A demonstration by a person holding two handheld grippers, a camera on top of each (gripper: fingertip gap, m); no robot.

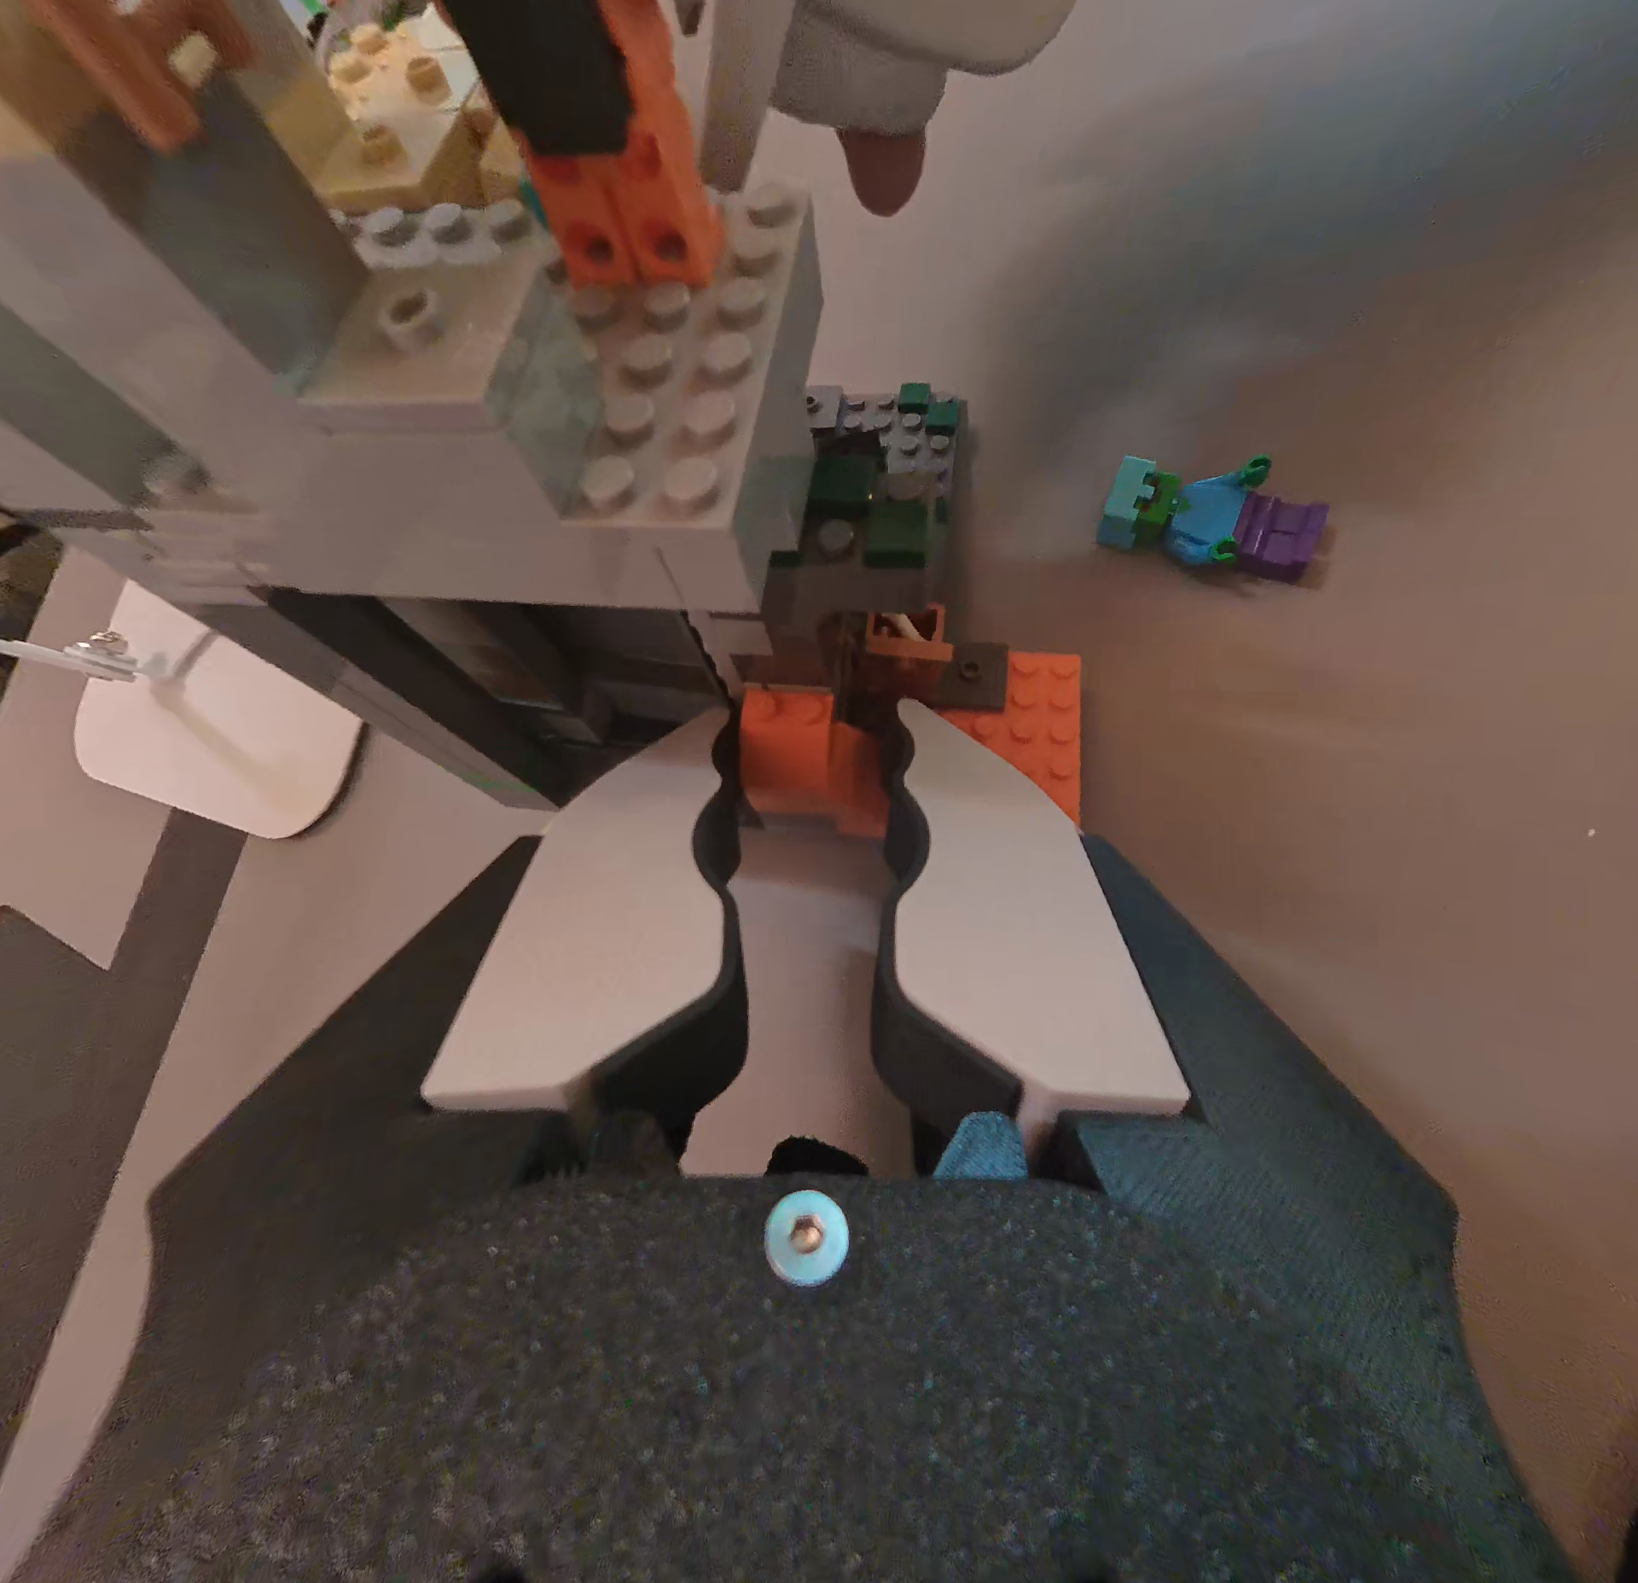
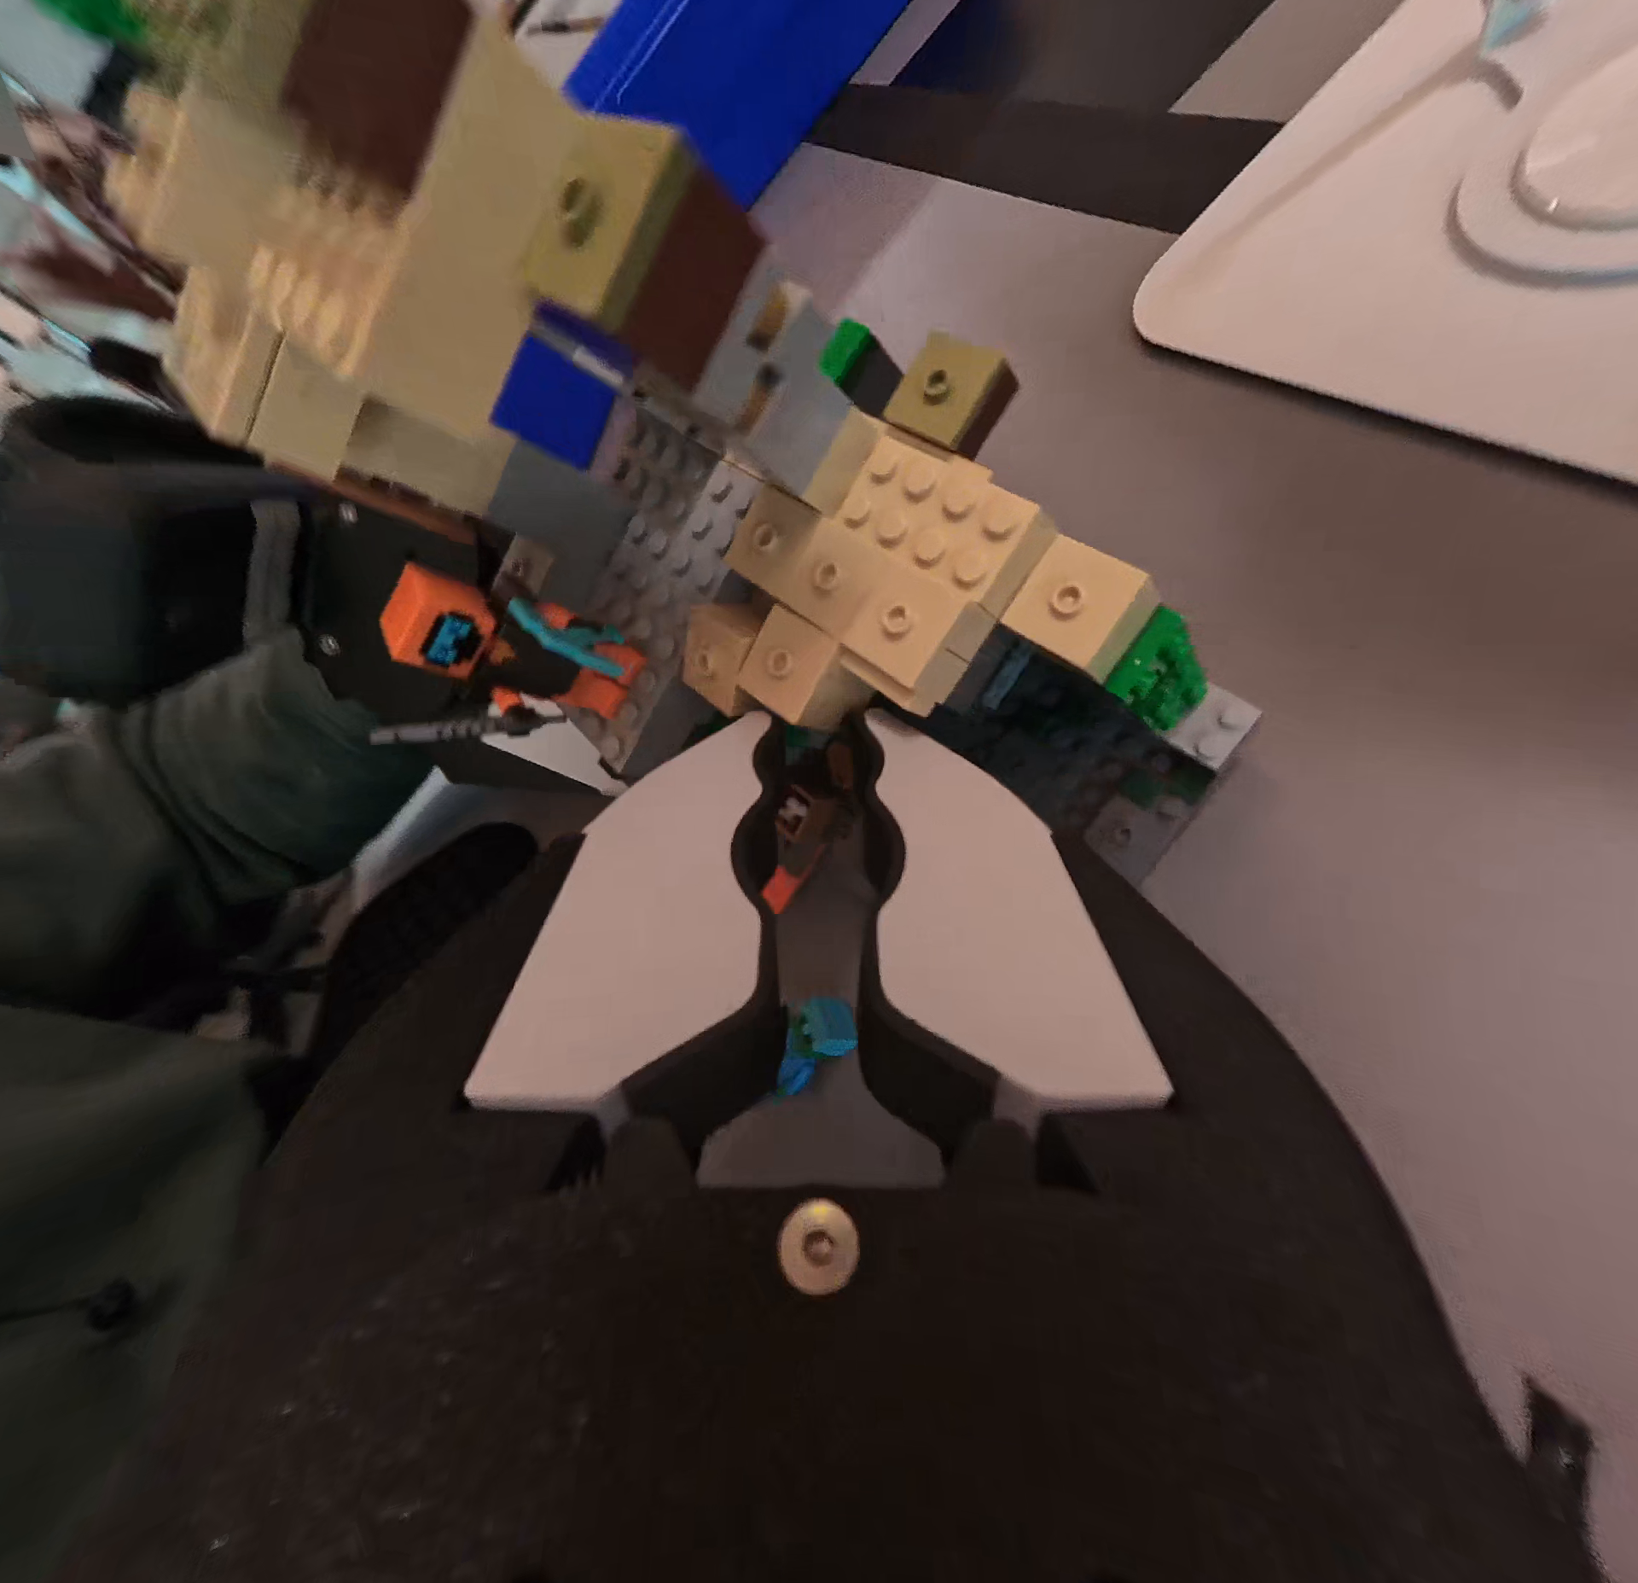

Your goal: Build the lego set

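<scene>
Standing nearly complete on the worktop (image 1: 1329, 831), the lego build (image 1: 549, 441) receives an orange minifigure (image 1: 638, 210) onto its grey studs, the zombie minifigure (image 1: 1210, 521) lying well apart, while the left gripper (image 1: 815, 769) clamps its orange base and the right gripper (image 2: 811, 747), narrowly parted, holds nothing.

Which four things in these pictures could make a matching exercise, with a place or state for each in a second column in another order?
1. purple-legged figure
2. orange-legged figure
3. orange plate
4. stand base

a. feet on the grey studs
b. white, flat beside the build
c. lying alone on the table
d. at the foot of the build

Pairs: 1-c, 2-a, 3-d, 4-b.
</scene>
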